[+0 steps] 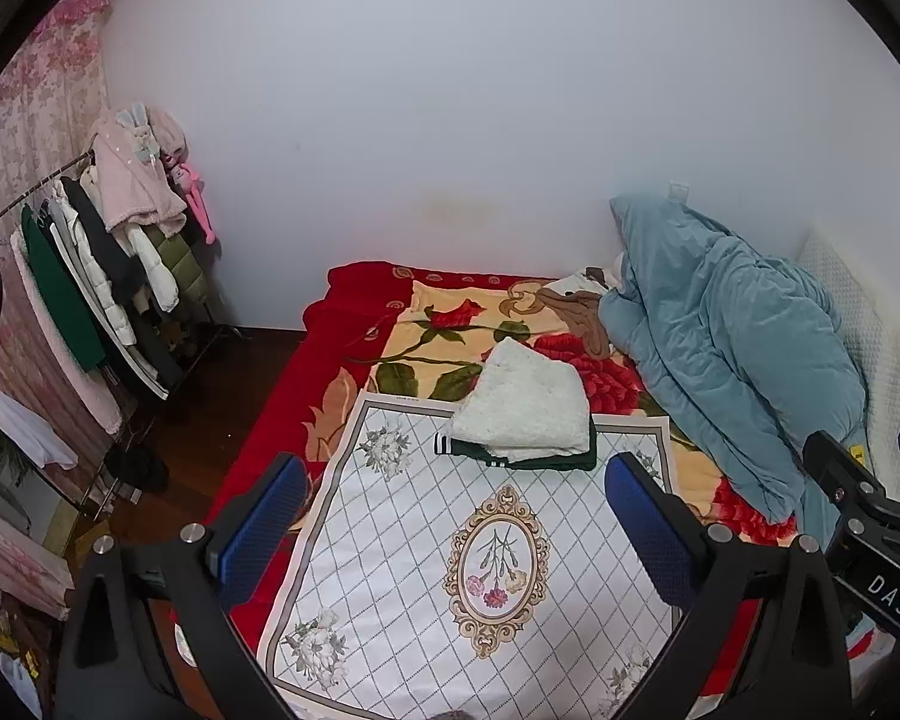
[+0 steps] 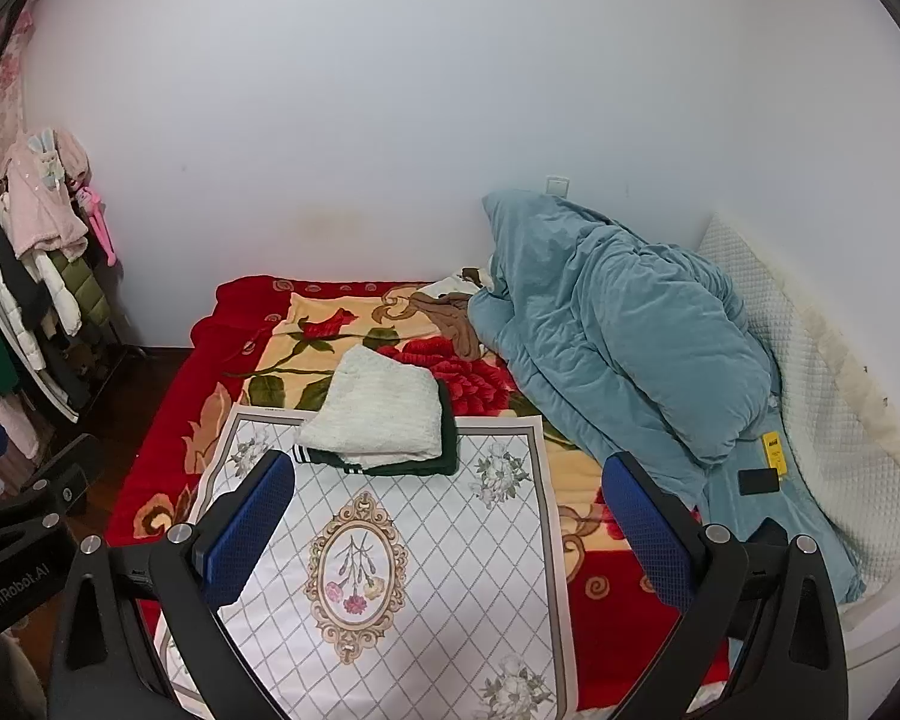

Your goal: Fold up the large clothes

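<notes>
Left wrist view: the left gripper (image 1: 456,516) hangs above the bed (image 1: 258,420) with its blue fingers (image 1: 258,531) spread wide and nothing between them. A folded white garment (image 1: 525,402) sits on a folded green one (image 1: 534,461) at the far edge of the mat (image 1: 390,570), partly over the red blanket (image 1: 354,306).

Right wrist view: the right gripper (image 2: 450,516) also hovers, jaws apart and empty. The stack lies at the mat's far edge; a teal quilt (image 2: 618,336) is heaped along the bed's right side.
</notes>
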`<state>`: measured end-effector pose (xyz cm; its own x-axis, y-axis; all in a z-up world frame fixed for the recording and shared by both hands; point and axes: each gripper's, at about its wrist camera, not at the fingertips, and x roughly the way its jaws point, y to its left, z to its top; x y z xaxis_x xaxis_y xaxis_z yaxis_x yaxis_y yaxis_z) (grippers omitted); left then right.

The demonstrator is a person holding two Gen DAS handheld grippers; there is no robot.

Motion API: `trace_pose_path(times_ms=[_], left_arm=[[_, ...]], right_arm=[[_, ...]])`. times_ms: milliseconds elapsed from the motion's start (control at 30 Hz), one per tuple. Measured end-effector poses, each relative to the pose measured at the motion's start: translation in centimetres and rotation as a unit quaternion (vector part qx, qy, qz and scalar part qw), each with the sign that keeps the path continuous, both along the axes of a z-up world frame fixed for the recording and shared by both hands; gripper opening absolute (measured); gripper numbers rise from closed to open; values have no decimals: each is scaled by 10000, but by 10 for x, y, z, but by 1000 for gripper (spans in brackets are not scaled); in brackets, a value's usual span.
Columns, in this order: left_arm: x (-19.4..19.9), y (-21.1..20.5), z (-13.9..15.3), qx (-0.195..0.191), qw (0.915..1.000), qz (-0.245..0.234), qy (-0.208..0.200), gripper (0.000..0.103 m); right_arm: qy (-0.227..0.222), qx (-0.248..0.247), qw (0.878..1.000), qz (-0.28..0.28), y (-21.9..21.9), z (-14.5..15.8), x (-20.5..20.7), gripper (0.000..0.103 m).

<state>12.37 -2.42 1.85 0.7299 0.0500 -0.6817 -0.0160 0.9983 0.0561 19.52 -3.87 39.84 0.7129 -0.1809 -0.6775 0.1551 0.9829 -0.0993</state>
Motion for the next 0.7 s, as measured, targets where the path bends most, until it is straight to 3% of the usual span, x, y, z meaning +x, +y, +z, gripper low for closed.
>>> trace_pose_path(times_ms=[700], left_arm=[[3, -4, 10, 4, 10000, -19, -85, 102]], right_arm=[[-71, -8, 10000, -51, -1, -1, -9, 103]])
